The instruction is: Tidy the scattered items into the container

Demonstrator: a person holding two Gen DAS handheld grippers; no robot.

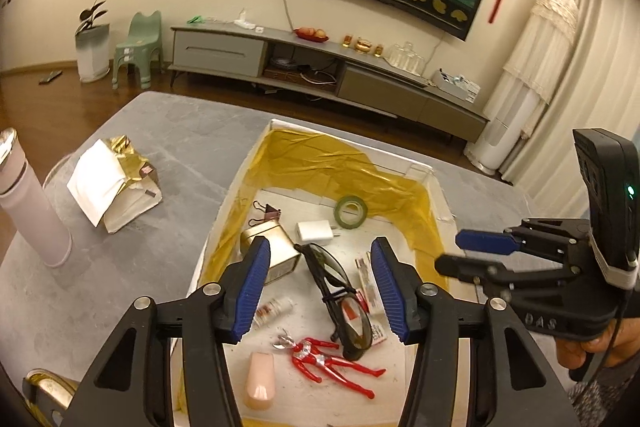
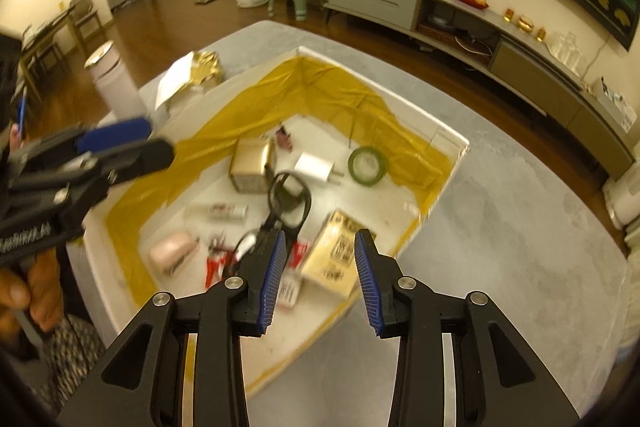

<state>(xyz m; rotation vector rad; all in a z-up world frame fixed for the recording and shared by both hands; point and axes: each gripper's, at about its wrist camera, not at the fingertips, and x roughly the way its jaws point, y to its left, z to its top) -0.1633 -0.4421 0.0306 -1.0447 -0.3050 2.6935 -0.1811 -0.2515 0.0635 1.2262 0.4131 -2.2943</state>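
Both grippers hover over the white box (image 1: pixel 438 187), which is lined with yellow film and sits on the grey table (image 1: pixel 168 155).

Left gripper (image 1: pixel 320 291): jaws spread, nothing between them. Right gripper (image 2: pixel 320 279): jaws spread, empty too.

Already in the box:
- sunglasses (image 1: pixel 340 291), lying across the middle
- red toy figure (image 1: pixel 328 359)
- green tape roll (image 1: pixel 351 211)
- white charger plug (image 1: pixel 315 231)
- small gold tin (image 1: pixel 276 251)
- binder clip (image 1: pixel 270 213)
- pink case (image 1: pixel 260 375)
- gold card pack (image 2: pixel 340 255), near the box's right wall

Left outside, on the table:
- crumpled white-and-gold paper bag (image 1: pixel 116 183), left of the box
- pink tumbler (image 1: pixel 32 203), further left, upright
- a gold-edged object (image 1: pixel 44 387) at the lower left edge; identity unclear

Judgement: the bag looks like the next candidate.
- Handling: probably light and soft, and likely to crush and slip, since the foil lining looks slick.
- Grip point: pinch a folded edge or the stiffer card base, not the loose foil.

The tumbler looks rigid, smooth and heavier. A grip round the body near the middle would suit it, though it may be too tall for the box.
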